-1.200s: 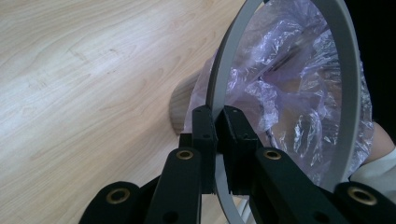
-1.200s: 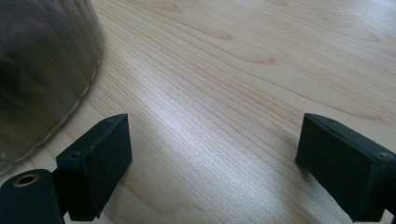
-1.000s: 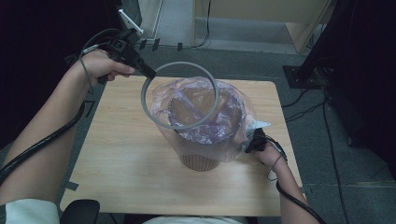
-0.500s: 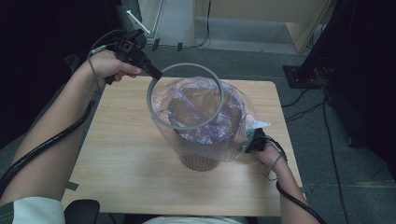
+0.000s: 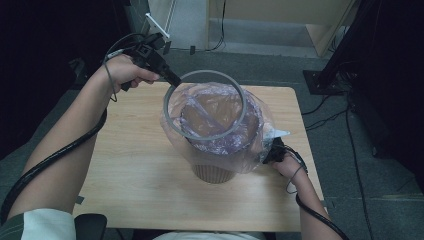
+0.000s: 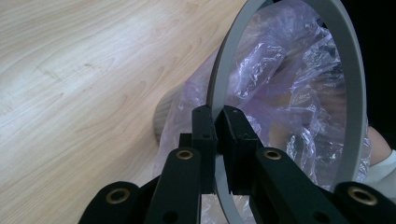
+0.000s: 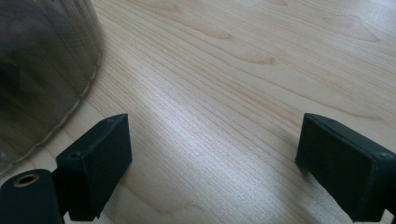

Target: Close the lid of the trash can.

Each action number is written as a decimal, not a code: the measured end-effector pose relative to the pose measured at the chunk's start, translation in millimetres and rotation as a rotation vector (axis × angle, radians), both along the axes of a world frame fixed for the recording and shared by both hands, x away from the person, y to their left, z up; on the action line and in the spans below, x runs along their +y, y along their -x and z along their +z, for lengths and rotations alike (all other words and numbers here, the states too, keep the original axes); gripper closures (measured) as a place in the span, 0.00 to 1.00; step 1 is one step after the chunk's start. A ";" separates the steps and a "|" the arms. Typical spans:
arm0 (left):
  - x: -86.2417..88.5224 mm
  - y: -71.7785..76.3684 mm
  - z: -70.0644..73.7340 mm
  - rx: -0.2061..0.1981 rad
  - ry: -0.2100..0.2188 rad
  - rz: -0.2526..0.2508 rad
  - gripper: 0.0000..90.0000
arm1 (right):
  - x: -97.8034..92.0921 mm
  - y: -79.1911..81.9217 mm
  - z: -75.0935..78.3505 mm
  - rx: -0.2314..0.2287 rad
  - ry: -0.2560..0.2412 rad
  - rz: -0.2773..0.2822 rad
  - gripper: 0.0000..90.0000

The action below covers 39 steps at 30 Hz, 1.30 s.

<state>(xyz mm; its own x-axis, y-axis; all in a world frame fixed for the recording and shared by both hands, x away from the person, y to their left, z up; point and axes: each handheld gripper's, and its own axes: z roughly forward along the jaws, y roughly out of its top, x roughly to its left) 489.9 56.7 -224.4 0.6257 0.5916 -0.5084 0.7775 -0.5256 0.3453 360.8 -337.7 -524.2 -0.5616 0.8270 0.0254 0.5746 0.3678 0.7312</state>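
Note:
A brown ribbed bin (image 5: 212,172) stands in the middle of the wooden table (image 5: 125,165), lined with a purple see-through bag (image 5: 250,145) that hangs over its rim. My left gripper (image 5: 175,80) is shut on a grey ring (image 5: 210,72) and holds it just above the bin's mouth. In the left gripper view its jaws pinch the ring's (image 6: 355,70) near edge, with the bag (image 6: 289,79) behind. My right gripper (image 5: 272,151) sits low at the bin's right side by the bag's loose edge. The right gripper (image 7: 212,140) is open over bare wood, the bin (image 7: 42,70) to its left.
Cables (image 5: 330,120) lie on the grey floor right of the table, beside a dark stand (image 5: 350,60). A wooden cabinet (image 5: 280,15) stands behind. The table's front edge is near the person's body.
My left gripper has carried the grey ring a little to the right, more squarely over the bin's mouth. The right hand has stayed in place.

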 end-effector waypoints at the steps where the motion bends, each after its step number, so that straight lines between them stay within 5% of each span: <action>1: 0.0 0.0 0.0 0.000 0.000 0.000 0.94 | 0.0 0.0 0.0 0.000 0.000 0.000 0.12; 39: -44.7 5.4 -14.7 -0.023 0.015 -0.096 0.93 | -0.2 -0.2 0.0 -0.003 0.001 0.002 0.12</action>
<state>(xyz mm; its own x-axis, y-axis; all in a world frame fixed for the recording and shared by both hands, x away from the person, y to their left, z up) 484.5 12.0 -239.1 0.6908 0.5212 -0.5011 0.7156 -0.5919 0.3709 361.0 -337.9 -524.2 -0.5631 0.8261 0.0227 0.5720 0.3698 0.7322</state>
